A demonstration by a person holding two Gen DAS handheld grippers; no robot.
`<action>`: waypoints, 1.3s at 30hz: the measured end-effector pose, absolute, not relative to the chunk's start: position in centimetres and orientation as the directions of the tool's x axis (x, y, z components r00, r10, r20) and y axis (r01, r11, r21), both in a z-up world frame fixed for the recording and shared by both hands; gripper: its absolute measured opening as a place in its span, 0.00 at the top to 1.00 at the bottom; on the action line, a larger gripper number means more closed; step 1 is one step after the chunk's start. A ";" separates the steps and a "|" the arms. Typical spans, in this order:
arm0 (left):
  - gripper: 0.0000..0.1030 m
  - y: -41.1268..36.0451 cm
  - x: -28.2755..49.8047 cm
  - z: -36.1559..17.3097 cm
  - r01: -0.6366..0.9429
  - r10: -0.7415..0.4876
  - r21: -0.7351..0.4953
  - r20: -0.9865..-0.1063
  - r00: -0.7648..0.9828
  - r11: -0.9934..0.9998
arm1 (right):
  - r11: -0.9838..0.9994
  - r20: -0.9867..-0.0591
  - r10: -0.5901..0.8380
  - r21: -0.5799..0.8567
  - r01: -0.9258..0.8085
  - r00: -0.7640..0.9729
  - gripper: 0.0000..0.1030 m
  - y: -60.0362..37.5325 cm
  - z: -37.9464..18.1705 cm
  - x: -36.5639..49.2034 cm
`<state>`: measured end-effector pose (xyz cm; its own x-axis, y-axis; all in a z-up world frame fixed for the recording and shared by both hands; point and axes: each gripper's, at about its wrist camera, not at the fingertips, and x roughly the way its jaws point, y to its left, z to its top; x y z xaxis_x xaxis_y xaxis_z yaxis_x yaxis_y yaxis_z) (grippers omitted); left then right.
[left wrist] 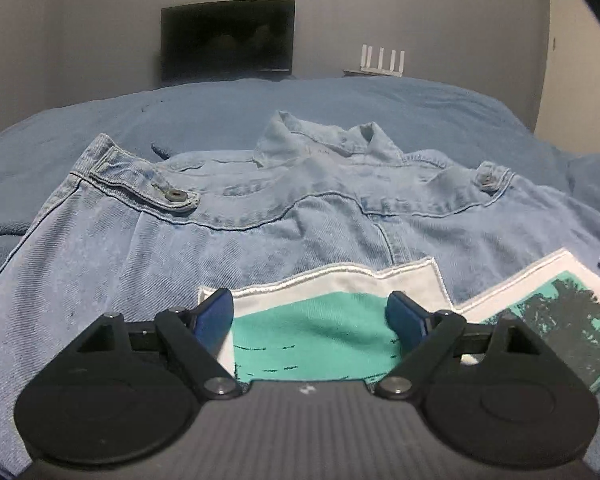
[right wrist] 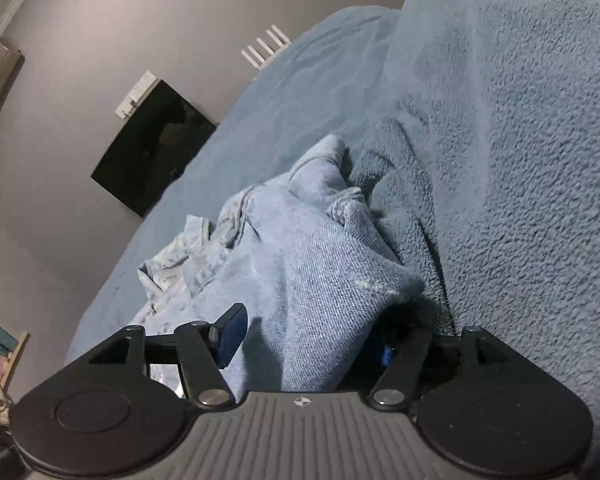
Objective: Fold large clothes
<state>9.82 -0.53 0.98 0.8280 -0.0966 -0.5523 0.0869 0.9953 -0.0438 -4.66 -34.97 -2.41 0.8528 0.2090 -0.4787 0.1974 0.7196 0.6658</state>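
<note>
The left claw (left wrist: 310, 322) is spread wide, nothing pinched, above a teal-and-white patch (left wrist: 320, 344) on the jacket (left wrist: 228, 236). The right claw (right wrist: 312, 340) is parted, with a denim fold between its pads, unpinched. Beyond both, the jacket is spread on a blue blanket (left wrist: 260, 108). Farther off, a dark screen (left wrist: 227, 40) is seen against a grey wall (left wrist: 100, 20).

Dim, cool, even room light in both views; heavy fisheye bending and dark vignette at the corners. Grain softens the far wall, and a deep shadow sits under the denim jacket (right wrist: 300, 272) fold
</note>
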 end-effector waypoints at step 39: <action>0.07 -1.5 11.7 3.2 -0.010 -0.046 -0.091 -0.593 0.804 0.996 | 0.657 -0.455 0.249 0.728 0.197 0.855 0.29 -34.8 -3.6 -3.1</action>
<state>11.74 -1.45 3.24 0.8037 -0.0457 -0.5932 -0.0104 0.9958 -0.0908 -3.09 -34.76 -3.58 0.8549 0.2486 -0.4554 0.1966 0.6570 0.7278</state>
